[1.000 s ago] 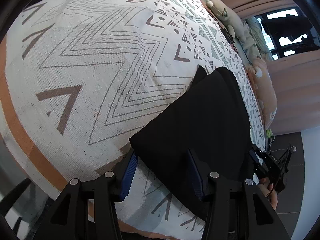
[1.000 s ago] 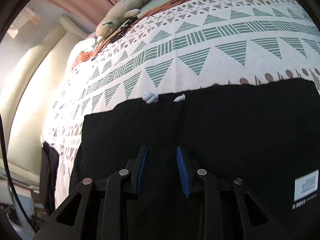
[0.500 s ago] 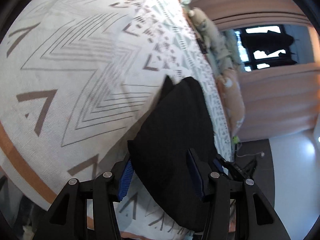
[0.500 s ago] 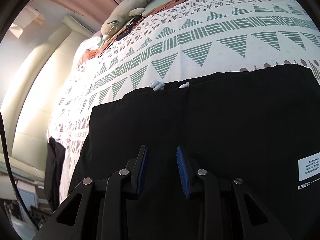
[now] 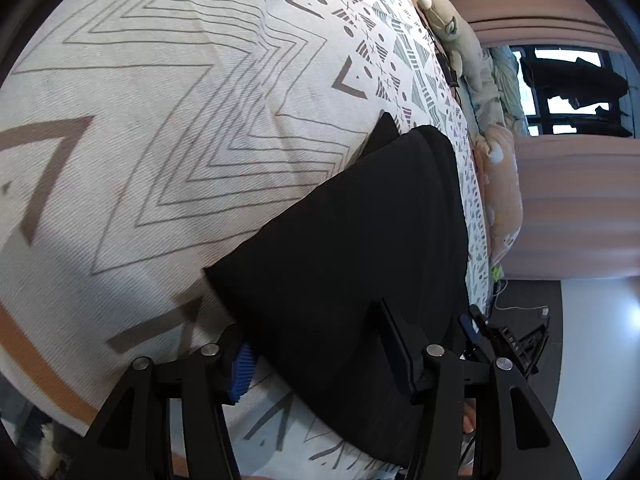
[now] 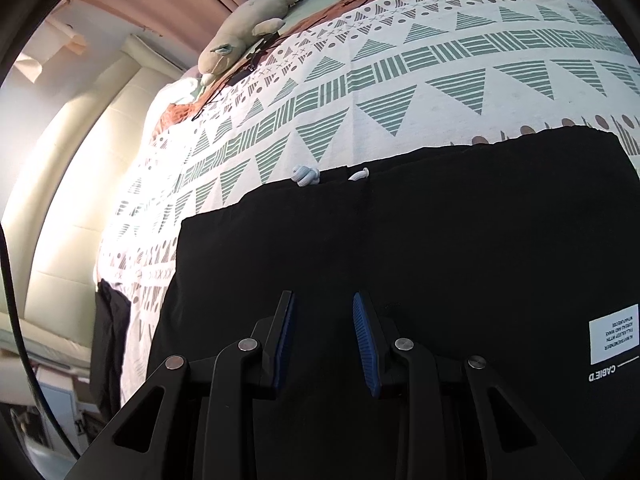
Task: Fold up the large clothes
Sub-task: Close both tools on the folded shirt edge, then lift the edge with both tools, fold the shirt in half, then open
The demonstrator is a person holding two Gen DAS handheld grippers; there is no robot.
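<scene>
garment: black folded garment (image 5: 352, 248) lying flat on the patterned bedspread (image 5: 168, 128), near the bed's edge; squared-off corner pointing toward the left gripper.
left gripper: left gripper (image 5: 320, 344) straddling that corner, jaws opening; cloth lying between them, near pad partly tucked under the fabric edge, looking loose rather than pinched, though hard to be sure at this angle.
right gripper: right gripper (image 6: 323, 330) sitting low over the black cloth (image 6: 420, 248), jaws set narrow with a clear gap; dark fabric showing through the gap, pads not visibly pressing on any fold.
far edge: two pale drawstring ends (image 6: 306, 175) poking out along the garment's far hem, lying on the bedspread (image 6: 400, 72).
label: white printed label (image 6: 614, 338) showing on the cloth to the right of the right gripper.
background: plush toy (image 6: 248, 36) lying at the far side of the bed; second dark cloth (image 6: 110, 320) hanging off the bed's left edge.
</scene>
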